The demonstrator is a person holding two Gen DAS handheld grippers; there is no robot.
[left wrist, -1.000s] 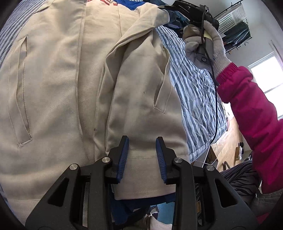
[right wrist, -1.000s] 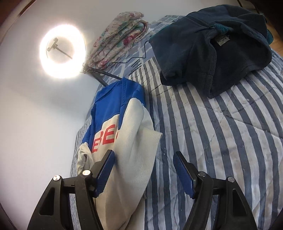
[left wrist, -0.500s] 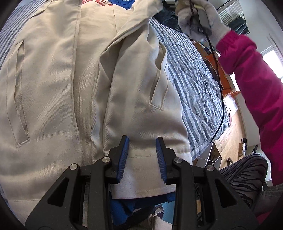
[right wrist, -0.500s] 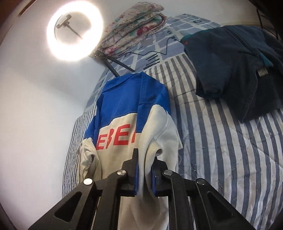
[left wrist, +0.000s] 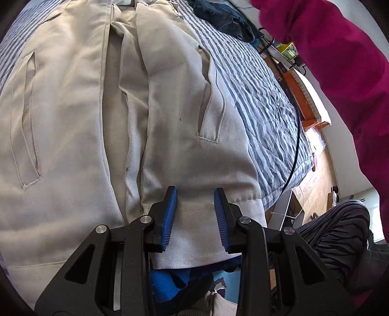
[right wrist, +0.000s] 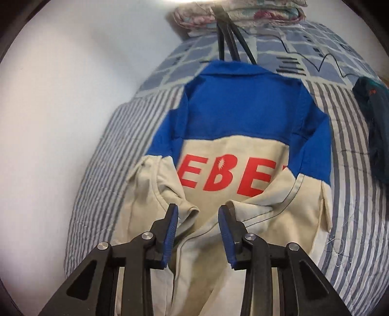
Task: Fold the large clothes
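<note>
A cream and blue jacket (right wrist: 233, 116) with red letters lies spread on the striped bed cover (right wrist: 352, 243). Its right sleeve (right wrist: 267, 206) is folded in across the cream body. My right gripper (right wrist: 198, 233) hovers just above where the two cuffs meet. Its jaws are opening, with cloth below them but none pressed between the pads. In the left wrist view, my left gripper (left wrist: 195, 214) sits at the jacket's (left wrist: 170, 109) bottom hem. Its jaws stand partly apart and the hem lies flat under them, not pinched.
A dark blue garment (right wrist: 374, 121) lies at the bed's right side, seen too as a dark heap (left wrist: 226, 17). A folded floral quilt (right wrist: 243, 9) and tripod legs (right wrist: 228, 36) stand at the head. The person's magenta sleeve (left wrist: 340, 73) crosses overhead. The bed's edge (left wrist: 279, 189) drops to wooden floor.
My right gripper closed on the right sleeve, carried it leftward over the jacket and has let it go. The left gripper has stayed at the hem. The person's arm swung in across the bed.
</note>
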